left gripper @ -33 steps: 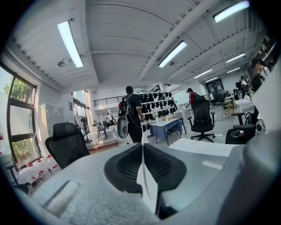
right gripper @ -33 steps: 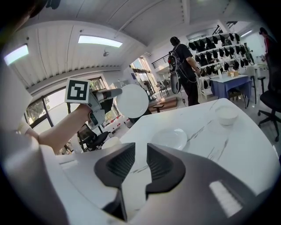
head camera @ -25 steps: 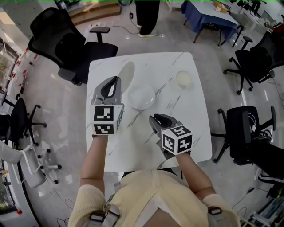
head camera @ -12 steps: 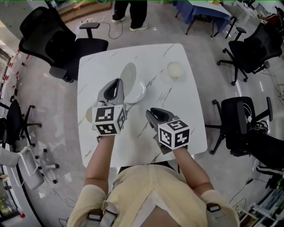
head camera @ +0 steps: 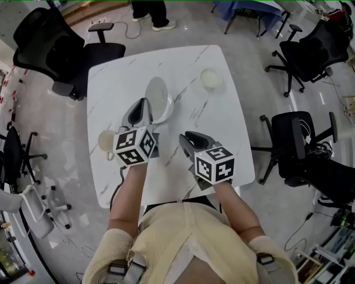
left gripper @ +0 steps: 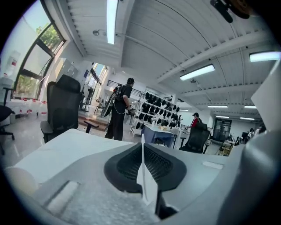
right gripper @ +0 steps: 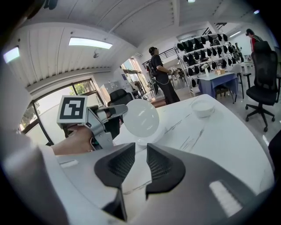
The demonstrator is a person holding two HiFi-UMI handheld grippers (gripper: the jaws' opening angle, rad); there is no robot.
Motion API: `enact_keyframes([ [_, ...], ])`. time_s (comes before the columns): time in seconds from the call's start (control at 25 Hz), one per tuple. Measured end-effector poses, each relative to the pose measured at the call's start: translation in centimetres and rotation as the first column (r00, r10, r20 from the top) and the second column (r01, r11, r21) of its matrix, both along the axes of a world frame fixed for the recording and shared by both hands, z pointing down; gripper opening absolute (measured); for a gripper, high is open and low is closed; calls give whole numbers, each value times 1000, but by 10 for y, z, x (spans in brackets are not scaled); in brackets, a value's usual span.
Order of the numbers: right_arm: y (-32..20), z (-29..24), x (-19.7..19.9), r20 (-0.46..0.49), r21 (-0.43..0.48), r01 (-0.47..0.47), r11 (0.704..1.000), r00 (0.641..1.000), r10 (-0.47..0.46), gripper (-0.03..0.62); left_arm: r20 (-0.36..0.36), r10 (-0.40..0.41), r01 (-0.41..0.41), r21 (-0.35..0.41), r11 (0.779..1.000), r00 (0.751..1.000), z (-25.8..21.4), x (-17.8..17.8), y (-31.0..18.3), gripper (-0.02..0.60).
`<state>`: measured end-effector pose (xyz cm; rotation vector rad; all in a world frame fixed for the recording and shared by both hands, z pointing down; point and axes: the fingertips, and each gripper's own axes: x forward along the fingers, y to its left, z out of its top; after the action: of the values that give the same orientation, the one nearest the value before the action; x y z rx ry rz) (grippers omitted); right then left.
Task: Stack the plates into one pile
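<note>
The left gripper is clenched on the rim of a white plate, and its own view shows the thin white edge pinched between the two dark pads. The plate stands tilted up on edge above the middle of the white marbled table, its face turned toward the right side. Directly below and partly behind it a second plate lies flat on the table. The held plate's lower edge comes right down to this one, though whether they touch cannot be made out.

The right gripper hovers over the near part of the table, well short of both plates and pointing toward them. Its jaws stand apart with only bare tabletop showing in the gap, so it grasps nothing.

A bowl sits alone toward the far right corner of the table, well apart from the plates. A small dish rests near the left edge, just beside the left gripper's marker cube.

Black office chairs stand around the table on the grey floor, and a person stands beyond the far edge
</note>
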<state>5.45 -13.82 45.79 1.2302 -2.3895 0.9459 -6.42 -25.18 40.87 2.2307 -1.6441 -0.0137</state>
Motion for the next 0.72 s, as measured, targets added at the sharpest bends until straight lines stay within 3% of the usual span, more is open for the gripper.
enact_keyframes([
  [0.2,0,3,9,-5,-11,-13,1000,1000,13,89,-118,-53,47,-58,997,992,18,-4,1,11],
  [0.4,-3,5,11,-2,-14,-21,1000,1000,21,89,-283,-133,95,-143,985,950,41,-13,4,11],
  [0.56,-4,8,11,-6,-20,-19,1000,1000,19,89,-301,-163,118,-161,980,940,51,-18,6,11],
  [0.72,-6,8,9,-10,-23,-13,1000,1000,13,87,-244,-215,164,-211,964,946,66,-24,10,15],
])
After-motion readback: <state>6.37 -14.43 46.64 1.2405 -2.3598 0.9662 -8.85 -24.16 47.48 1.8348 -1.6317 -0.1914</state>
